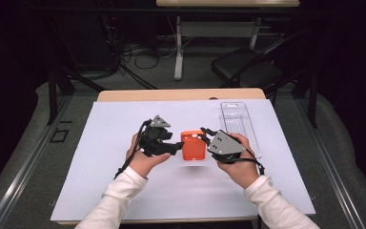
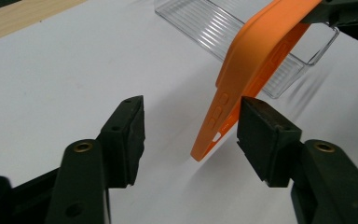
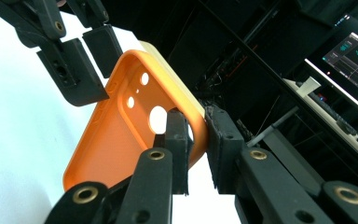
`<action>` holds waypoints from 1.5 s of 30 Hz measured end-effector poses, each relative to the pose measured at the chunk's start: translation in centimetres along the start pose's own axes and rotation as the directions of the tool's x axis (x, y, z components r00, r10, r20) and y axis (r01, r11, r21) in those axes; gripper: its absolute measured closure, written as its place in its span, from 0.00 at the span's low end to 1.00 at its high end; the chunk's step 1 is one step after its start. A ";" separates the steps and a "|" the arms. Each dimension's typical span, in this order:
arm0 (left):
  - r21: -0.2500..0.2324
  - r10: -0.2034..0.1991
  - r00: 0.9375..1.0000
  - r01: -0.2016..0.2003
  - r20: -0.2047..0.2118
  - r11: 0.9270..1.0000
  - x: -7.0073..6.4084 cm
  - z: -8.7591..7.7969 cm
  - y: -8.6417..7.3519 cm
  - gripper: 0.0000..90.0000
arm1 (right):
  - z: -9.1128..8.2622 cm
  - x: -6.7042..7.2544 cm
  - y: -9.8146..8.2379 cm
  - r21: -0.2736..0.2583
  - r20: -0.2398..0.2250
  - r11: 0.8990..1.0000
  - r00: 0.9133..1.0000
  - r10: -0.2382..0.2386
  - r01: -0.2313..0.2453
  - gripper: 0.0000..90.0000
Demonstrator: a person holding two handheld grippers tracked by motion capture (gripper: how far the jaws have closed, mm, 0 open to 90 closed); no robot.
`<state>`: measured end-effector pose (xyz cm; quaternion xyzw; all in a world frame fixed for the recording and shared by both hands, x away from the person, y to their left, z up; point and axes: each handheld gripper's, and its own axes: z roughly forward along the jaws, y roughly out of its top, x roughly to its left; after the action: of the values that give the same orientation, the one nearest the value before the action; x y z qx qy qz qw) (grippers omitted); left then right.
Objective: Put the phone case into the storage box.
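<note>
Jaws of right gripper (image 3: pixel 196 140) pinch orange case (image 3: pixel 116 135).

The person wears white long sleeves (image 1: pixel 119 193) that end at the wrists, one on each arm. The left claw (image 1: pixel 177 148) is black, with a grey three-cornered plate (image 1: pixel 160 122) on top of its body and a thin black cable (image 1: pixel 132 155) trailing back from it past the hand. The right claw (image 1: pixel 204 136) is black too, under a larger grey three-cornered plate (image 1: pixel 225 143) dotted with small dark screws. Seen close, each claw has two matt black arms with brass-coloured rivets (image 2: pixel 82 147) set behind the fingertips, and thick rectangular black pads (image 2: pixel 265 135) with small round holes along their edges.
</note>
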<state>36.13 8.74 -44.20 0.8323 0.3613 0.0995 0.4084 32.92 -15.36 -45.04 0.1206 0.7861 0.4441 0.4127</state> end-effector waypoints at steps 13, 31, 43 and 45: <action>-0.056 -0.037 0.999 0.037 0.002 0.998 1.1 -0.9 -0.9 0.33 | -0.1 -0.6 -0.3 -0.047 -0.026 0.998 0.999 0.026 -0.027 0.89; -0.050 -0.080 0.997 0.081 0.019 0.995 2.1 -0.6 -2.3 0.32 | -0.1 -1.3 -0.5 -0.075 -0.043 0.997 0.999 0.001 -0.004 0.89; -0.054 -0.091 0.996 0.091 0.011 0.994 2.9 -0.9 -2.8 0.31 | -0.2 -3.1 -0.9 -0.057 -0.035 0.998 0.999 -0.018 0.015 0.89; -0.059 -0.096 0.995 0.097 0.009 0.994 3.1 -1.0 -3.0 0.31 | -0.3 -3.5 -0.9 -0.055 -0.035 0.998 0.999 -0.018 0.016 0.89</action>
<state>36.35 12.71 -46.18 0.8017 0.3967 0.0879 0.4384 35.09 -17.99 -43.75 0.0949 0.7819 0.4638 0.4056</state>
